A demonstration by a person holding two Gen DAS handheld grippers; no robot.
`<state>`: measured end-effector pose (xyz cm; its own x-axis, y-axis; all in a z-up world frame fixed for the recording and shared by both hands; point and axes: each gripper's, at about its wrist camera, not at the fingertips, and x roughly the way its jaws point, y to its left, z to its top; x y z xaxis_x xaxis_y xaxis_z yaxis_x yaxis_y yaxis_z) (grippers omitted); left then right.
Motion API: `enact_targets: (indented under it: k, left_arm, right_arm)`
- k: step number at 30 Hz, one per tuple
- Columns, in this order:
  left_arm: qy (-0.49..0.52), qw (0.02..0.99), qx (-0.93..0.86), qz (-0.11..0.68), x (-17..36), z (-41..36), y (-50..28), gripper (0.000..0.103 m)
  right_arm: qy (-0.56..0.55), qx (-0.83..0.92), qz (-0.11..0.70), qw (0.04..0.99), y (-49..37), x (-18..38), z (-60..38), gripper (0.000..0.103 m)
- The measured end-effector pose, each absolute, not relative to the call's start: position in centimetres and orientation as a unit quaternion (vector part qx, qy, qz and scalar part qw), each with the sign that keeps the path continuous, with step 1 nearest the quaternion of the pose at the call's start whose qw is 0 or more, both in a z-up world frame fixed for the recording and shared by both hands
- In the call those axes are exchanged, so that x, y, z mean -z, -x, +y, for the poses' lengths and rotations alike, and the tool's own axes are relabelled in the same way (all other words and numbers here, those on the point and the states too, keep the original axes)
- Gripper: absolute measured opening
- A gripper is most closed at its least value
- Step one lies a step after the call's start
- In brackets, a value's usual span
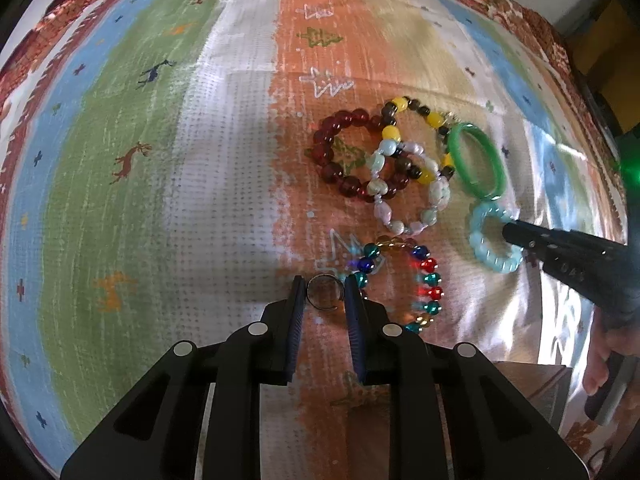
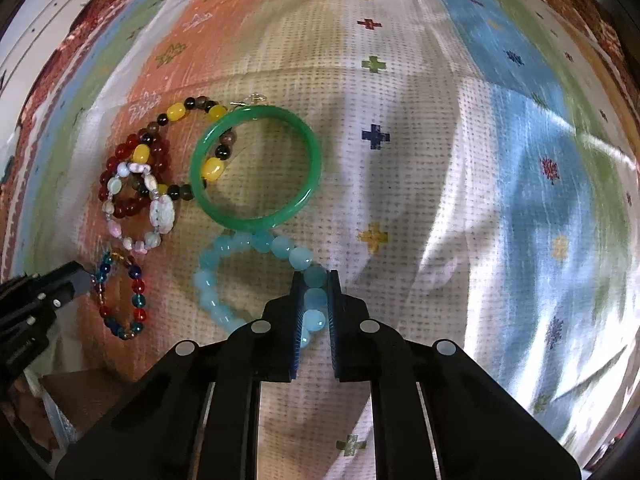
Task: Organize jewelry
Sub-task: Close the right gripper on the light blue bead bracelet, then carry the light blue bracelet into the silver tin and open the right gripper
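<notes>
Fingers (image 2: pixel 299 312) of the right gripper (image 2: pixel 314 280) clench the aqua bead bracelet (image 2: pixel 224 276); left gripper (image 1: pixel 322 280) fingers flank the metal ring (image 1: pixel 325 294), unclosed; beads likely slippery, so grip across one bead.

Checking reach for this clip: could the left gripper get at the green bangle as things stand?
Probably not directly. The left gripper sits around a small metal ring, and the multicolored bead bracelet and pale stone bracelet lie between it and the green bangle.
</notes>
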<state>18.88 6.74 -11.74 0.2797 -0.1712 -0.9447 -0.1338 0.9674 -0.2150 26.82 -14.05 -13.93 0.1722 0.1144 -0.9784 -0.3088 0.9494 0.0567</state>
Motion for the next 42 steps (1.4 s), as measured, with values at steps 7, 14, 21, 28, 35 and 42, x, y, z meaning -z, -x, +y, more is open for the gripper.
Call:
enact_targets:
  k: [7, 14, 21, 28, 35, 42]
  left_arm:
    - [0.129, 0.799, 0.02, 0.587, 10.4, 6.7, -18.4, 0.02]
    - [0.144, 0.799, 0.025, 0.583, 9.9, 7.1, -17.9, 0.02]
    - [0.147, 0.807, 0.028, 0.572, 9.0, 7.0, -17.7, 0.02]
    - [0.173, 0.811, 0.03, 0.558, 8.3, 7.4, -17.2, 0.02]
    - [0.167, 0.825, 0.015, 0.54, 7.1, 7.3, -16.2, 0.02]
    - [0.176, 0.836, 0.023, 0.519, 5.6, 6.9, -15.3, 0.02]
  right_arm:
    - [0.063, -0.154, 0.623, 0.765, -26.3, 12.4, -14.1, 0.012]
    - [0.07, -0.177, 0.59, 0.785, -24.6, 9.1, -13.5, 0.012]
    - [0.104, -0.21, 0.554, 0.799, -21.9, 6.2, -11.9, 0.012]
    - [0.116, -0.227, 0.517, 0.817, -20.4, 4.1, -11.1, 0.012]
    - [0.13, -0.246, 0.485, 0.829, -18.1, 1.8, -10.6, 0.012]
    - [0.126, -0.259, 0.466, 0.837, -16.2, 0.2, -10.9, 0.012]
